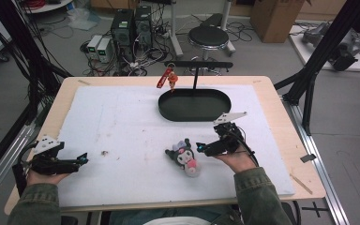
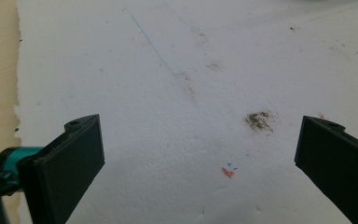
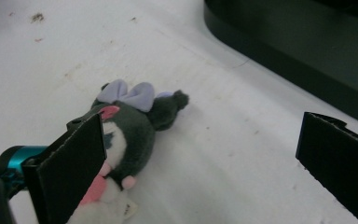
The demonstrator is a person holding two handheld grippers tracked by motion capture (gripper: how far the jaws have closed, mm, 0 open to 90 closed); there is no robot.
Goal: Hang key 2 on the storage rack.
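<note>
A plush toy (image 1: 185, 157) with a dark hood and a lilac bow lies on its side on the white foam mat (image 1: 122, 122), near the front edge, not yet picked up. The right gripper (image 1: 200, 148) hovers just beside it with jaws spread wide; in the right gripper view the doll (image 3: 130, 135) sits off toward the left jaw rather than between the two, so the approach looks unfinished. The left gripper (image 1: 83, 160) rests far to the left over bare, stained mat (image 2: 191, 93), its jaws also wide apart and holding nothing. Behind the toy stands a black oval tray (image 1: 194, 104) with a post and crossbar from which a red charm (image 1: 168, 78) already hangs; the tray's floor appears empty. The work seems to be at its start: grasp, lift and placing all lie ahead. The mat between toy and tray is open, though the tray's raised rim and the crossbar would need clearing.
</note>
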